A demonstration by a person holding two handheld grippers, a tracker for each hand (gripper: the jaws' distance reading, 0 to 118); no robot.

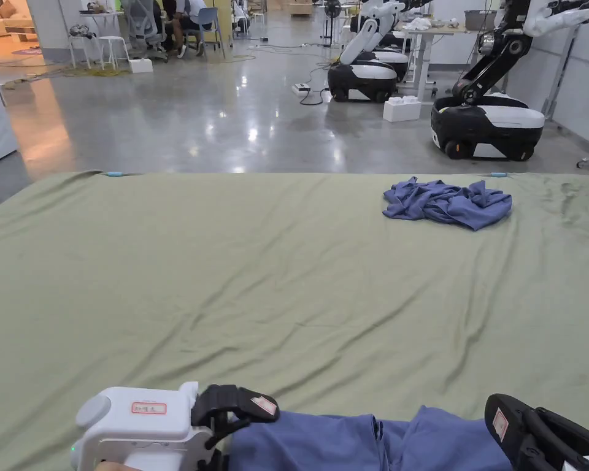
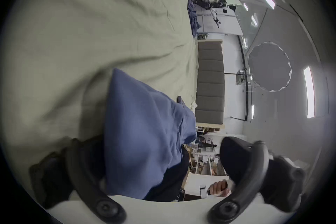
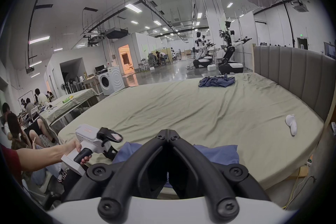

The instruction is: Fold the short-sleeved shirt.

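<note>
The blue short-sleeved shirt point(image 1: 373, 441) lies at the near edge of the bed point(image 1: 275, 276), close to the person, and part of it seems to hang over this edge. The left gripper point(image 1: 238, 412) is at the left end of the shirt; in the left gripper view its jaws stand wide apart, with one jaw near the cloth and the other far from it in the air, so it does not pinch anything. The right gripper point(image 3: 168, 132) is at the right end of the shirt, and in its own view its jaws are pressed together at the tips above the blue cloth point(image 3: 216, 154); I cannot tell if any fabric is caught between them. I judge that both grippers are placed at the two ends of the garment so that it can be pulled flat on the bed, which is probably an early step before the real folds. The shirt is soft, thin and matte, with gentle creases, and in the left gripper view it makes a pointed, tent-like shape point(image 2: 138, 129). The bed sheet is olive green, a little wrinkled, with long shallow folds. Far on the right side lies a second blue garment point(image 1: 448, 203), crumpled in a low heap, well apart from the shirt. A small white object point(image 3: 291, 123) rests near the padded grey headboard point(image 3: 294, 71).
</note>
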